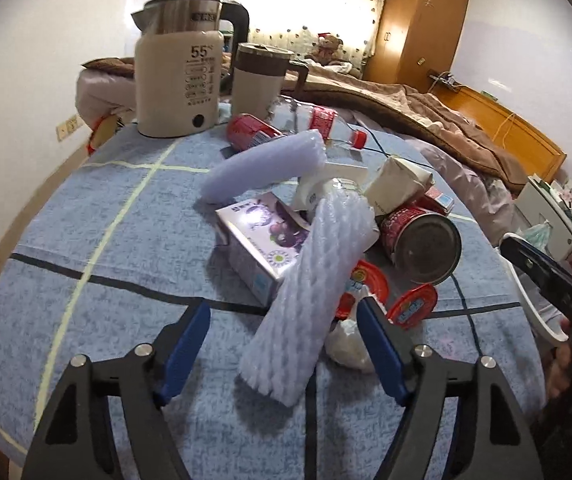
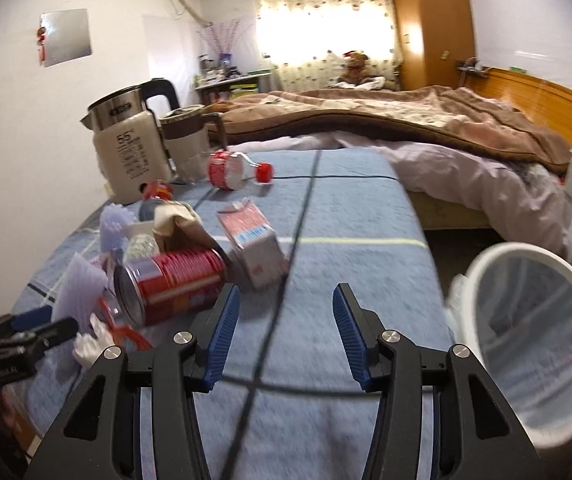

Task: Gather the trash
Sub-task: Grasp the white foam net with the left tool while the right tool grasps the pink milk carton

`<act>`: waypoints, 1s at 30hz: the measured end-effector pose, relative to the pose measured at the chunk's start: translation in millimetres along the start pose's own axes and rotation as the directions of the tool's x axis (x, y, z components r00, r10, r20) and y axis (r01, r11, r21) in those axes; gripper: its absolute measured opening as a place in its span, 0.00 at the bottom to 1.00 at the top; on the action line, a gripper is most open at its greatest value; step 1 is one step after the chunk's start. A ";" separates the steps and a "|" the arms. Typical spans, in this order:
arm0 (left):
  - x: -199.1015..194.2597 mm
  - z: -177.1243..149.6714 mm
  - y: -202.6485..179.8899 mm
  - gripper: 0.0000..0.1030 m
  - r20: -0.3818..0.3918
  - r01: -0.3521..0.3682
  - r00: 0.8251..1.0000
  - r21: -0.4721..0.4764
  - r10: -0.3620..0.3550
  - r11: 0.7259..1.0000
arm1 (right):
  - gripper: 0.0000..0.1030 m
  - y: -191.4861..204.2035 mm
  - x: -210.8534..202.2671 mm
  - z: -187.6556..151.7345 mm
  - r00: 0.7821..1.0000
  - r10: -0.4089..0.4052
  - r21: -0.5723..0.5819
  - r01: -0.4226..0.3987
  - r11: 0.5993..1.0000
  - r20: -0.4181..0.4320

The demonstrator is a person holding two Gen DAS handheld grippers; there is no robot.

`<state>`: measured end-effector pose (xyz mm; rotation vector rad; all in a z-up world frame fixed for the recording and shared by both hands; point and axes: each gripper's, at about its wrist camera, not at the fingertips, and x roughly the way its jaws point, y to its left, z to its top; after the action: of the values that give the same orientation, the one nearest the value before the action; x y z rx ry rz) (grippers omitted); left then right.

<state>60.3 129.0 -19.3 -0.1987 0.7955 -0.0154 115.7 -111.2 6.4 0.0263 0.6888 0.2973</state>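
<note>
A pile of trash lies on the blue tablecloth (image 1: 106,220). In the left wrist view my left gripper (image 1: 284,316) is open, its jaws on either side of a white foam net sleeve (image 1: 313,280) that leans on a purple carton (image 1: 262,240). Around it are a second foam sleeve (image 1: 262,164), a red can (image 1: 421,240), red lids (image 1: 411,306), a crumpled plastic bottle (image 1: 325,124) and a paper wad (image 1: 397,184). My right gripper (image 2: 286,308) is open and empty above bare cloth, right of the red can (image 2: 174,284) and a pink carton (image 2: 254,244).
A white bin (image 2: 533,336) with a bag liner stands off the table's right edge. A cream kettle (image 1: 178,68) and a lidded mug (image 1: 258,76) stand at the table's far side. A bed with a brown blanket (image 2: 405,120) lies beyond.
</note>
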 end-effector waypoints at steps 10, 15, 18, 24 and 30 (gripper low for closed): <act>16.0 12.4 -7.4 0.55 -0.032 0.050 0.998 0.031 -0.049 0.998 | 0.49 10.2 50.2 33.3 0.995 0.068 -0.055 -0.072 0.996 -0.072; 28.4 13.1 -5.7 0.52 -0.086 0.063 0.994 0.018 -0.061 0.998 | 0.48 15.0 67.2 38.8 0.993 0.070 -0.089 -0.079 0.993 -0.095; 30.4 11.7 -5.7 0.52 -0.087 0.039 0.995 0.014 -0.038 0.999 | 0.49 15.4 78.2 41.7 0.988 0.090 -0.090 -0.101 0.991 -0.125; 28.6 8.4 -2.0 0.52 -0.083 0.045 0.995 -0.008 -0.045 0.999 | 0.40 14.1 89.0 39.9 0.984 0.096 -0.081 -0.109 0.991 -0.152; 21.9 10.2 -4.5 0.36 -0.054 0.063 0.996 -0.020 -0.064 0.998 | 0.35 5.5 77.5 37.1 0.986 0.114 -0.041 -0.120 0.992 -0.124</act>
<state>83.2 124.4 -27.0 -0.2420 0.8441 -0.0735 194.3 -81.6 -12.4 0.0025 0.8025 0.4310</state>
